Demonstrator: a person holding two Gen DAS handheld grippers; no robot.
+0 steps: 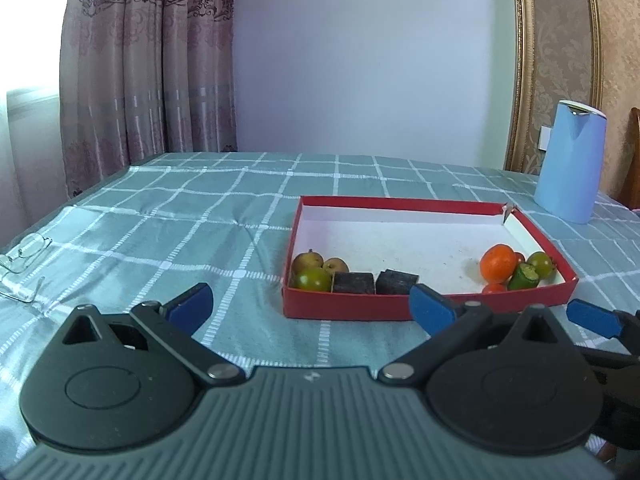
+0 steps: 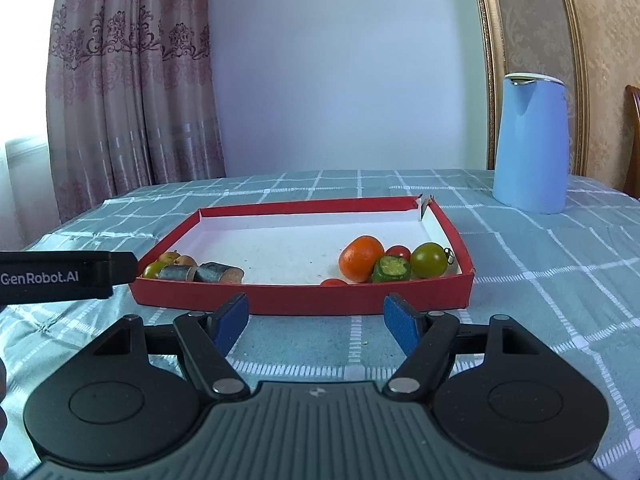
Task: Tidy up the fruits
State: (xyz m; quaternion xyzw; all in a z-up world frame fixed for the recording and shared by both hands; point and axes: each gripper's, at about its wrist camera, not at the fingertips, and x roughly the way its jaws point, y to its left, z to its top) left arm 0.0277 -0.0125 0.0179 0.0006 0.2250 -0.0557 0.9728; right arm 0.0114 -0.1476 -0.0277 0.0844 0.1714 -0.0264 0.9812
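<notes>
A red tray (image 1: 344, 307) (image 2: 304, 300) with a white floor lies on the checked tablecloth. Its front left corner holds small yellow-green fruits (image 1: 310, 270) (image 2: 168, 261) and two dark cut pieces (image 1: 354, 283) (image 2: 218, 272). Its front right corner holds an orange (image 1: 498, 263) (image 2: 361, 258), a green tomato (image 1: 541, 264) (image 2: 429, 259), a cut green piece (image 1: 523, 276) (image 2: 391, 270) and small red tomatoes (image 1: 493, 288) (image 2: 398, 251). My left gripper (image 1: 310, 306) is open and empty in front of the tray's left part. My right gripper (image 2: 316, 322) is open and empty before the tray's front wall.
A light blue kettle (image 1: 570, 162) (image 2: 530, 144) stands at the back right. Glasses (image 1: 24, 258) lie at the table's left edge. Curtains hang behind on the left. The left gripper's side (image 2: 66, 274) shows in the right wrist view.
</notes>
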